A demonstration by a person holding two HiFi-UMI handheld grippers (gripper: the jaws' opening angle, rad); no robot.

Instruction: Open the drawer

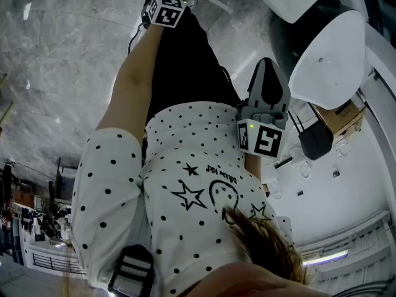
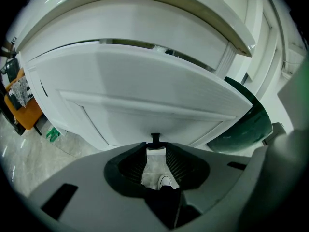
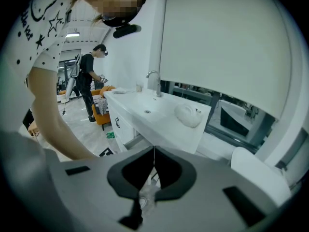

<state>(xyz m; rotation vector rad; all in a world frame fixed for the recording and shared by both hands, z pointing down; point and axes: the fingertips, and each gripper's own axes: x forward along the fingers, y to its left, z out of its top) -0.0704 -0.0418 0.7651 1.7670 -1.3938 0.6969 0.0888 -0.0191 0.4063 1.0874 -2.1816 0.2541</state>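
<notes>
**Left gripper** (image 2: 155, 152). The grey fingers (image 2: 181, 164) stand wide apart, and nothing is pressed between their ribbed pads. The gap between them shows grey stone floor (image 2: 150, 171) and a white shoe (image 2: 166, 181). Just beyond the fingertips, in line with the gap, a small black handle (image 2: 155, 138) projects from the low edge of the white panelled drawer front (image 2: 145, 95). The fingertips lie close beside the handle, but whether they touch it cannot be told. Farther beyond the fingers, a dark slit runs along the upper edge of the drawer front, under the white top of the desk (image 2: 145, 13). A dark green rounded object (image 2: 248, 122) sits to the right of the fingers. An orange piece of furniture (image 2: 26, 111) stands well off to the left.

**Right gripper** (image 3: 154, 150). The grey fingers (image 3: 169, 170) are pressed together along a thin seam and hold nothing. Near their left passes the person's bare arm (image 3: 53, 124). Beyond the fingertips the desk runs on as a long white surface (image 3: 164, 129). It carries a chrome tap (image 3: 155, 82) and a white crumpled lump (image 3: 189, 115). A black ring handle (image 3: 117, 122) hangs on the cabinet front below. Farthest to the left stands a second person in dark clothes (image 3: 89, 81).

**Head view.** The marker cube of the left gripper (image 1: 166, 10) and that of the right gripper (image 1: 263, 139) lie well apart, on either side of a white spotted shirt (image 1: 185, 184).
</notes>
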